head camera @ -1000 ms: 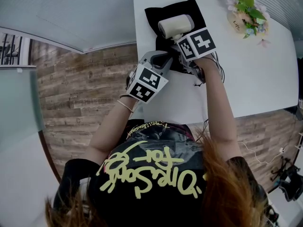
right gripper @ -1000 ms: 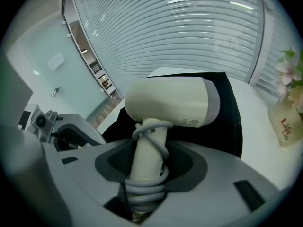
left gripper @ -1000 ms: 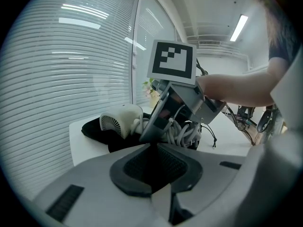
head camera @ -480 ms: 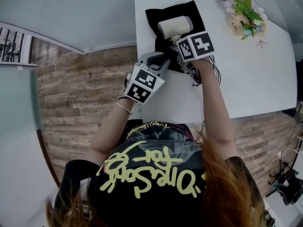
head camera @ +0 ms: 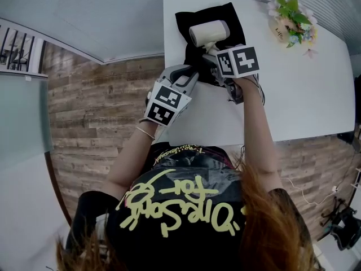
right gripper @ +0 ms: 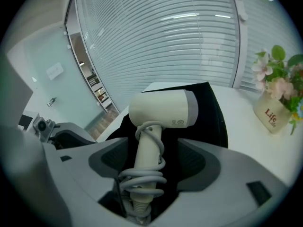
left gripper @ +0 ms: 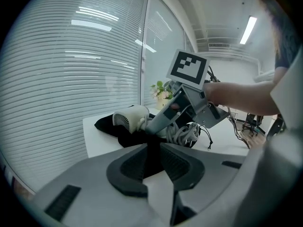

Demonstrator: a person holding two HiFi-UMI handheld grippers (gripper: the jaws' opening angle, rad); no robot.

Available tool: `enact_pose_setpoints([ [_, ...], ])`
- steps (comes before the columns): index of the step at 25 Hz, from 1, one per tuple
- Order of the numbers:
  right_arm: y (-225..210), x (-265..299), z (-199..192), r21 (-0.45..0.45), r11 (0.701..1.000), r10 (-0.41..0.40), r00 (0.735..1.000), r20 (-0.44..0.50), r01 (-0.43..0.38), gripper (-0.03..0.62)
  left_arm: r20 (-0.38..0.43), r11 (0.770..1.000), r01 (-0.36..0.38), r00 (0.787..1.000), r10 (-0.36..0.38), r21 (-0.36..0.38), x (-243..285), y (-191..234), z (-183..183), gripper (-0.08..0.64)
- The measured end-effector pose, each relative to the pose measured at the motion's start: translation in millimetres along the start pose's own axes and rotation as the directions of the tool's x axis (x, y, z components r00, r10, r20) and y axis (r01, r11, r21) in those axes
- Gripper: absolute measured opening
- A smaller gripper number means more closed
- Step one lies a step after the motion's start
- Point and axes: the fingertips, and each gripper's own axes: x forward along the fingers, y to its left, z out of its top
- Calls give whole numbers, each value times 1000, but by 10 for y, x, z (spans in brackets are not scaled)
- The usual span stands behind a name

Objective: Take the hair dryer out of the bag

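Keep left tongs [left gripper: 152, 150] pinched on the bag [left gripper: 106, 124]. Slide right tongs [right gripper: 149, 162], just opening and loose round the hair dryer [right gripper: 161, 109], straight back. Leave it on the bag at table's [head camera: 293, 83] far left corner.

From my feed, the hair dryer [head camera: 208, 31] is cream with a pale grey band at its rear, and its cord [right gripper: 142, 175] is light grey. The bag [head camera: 194, 17] is plain black and the table [head camera: 293, 89] is white. The left gripper [head camera: 196, 72] and right gripper [head camera: 208, 48] have light grey bodies and dark grey ribbed pads [right gripper: 191, 160]. Each bears a marker cube [head camera: 238, 60] patterned in black-and-white squares. The floor [head camera: 96, 112] is brown wood planking. The person's shirt [head camera: 180, 208] is black with yellow lettering, and the hair [head camera: 271, 230] is reddish-brown. I also see pink flowers [head camera: 293, 17] with green leaves in a cream pot [right gripper: 270, 115], and white slatted blinds [right gripper: 189, 41].
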Motion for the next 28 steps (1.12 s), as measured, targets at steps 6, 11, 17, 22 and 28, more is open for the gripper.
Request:
enact_pose_setpoints([
  [6,45,-285,125,-25,999,-30,991,128,33,305,43,999,-17,999,19,-37,-115,-64,111,78],
  [11,104,-589,211,-51,998,-23,968,251,37,305,105,996,-33,994,41,-79,-241,-123,280,78],
  [17,193,-959,275,-102,993,-5,907,420,53,304,166,995,-94,981,98,-33,-377,-209,539,78],
  [22,319,-1256,260,-143,988,33,849,528,51,304,219,993,-112,969,116,-32,-478,-323,707,80],
  [28,384,-1592,206,-206,970,27,783,621,130,304,282,993,-117,952,118,-20,-613,-481,929,80],
])
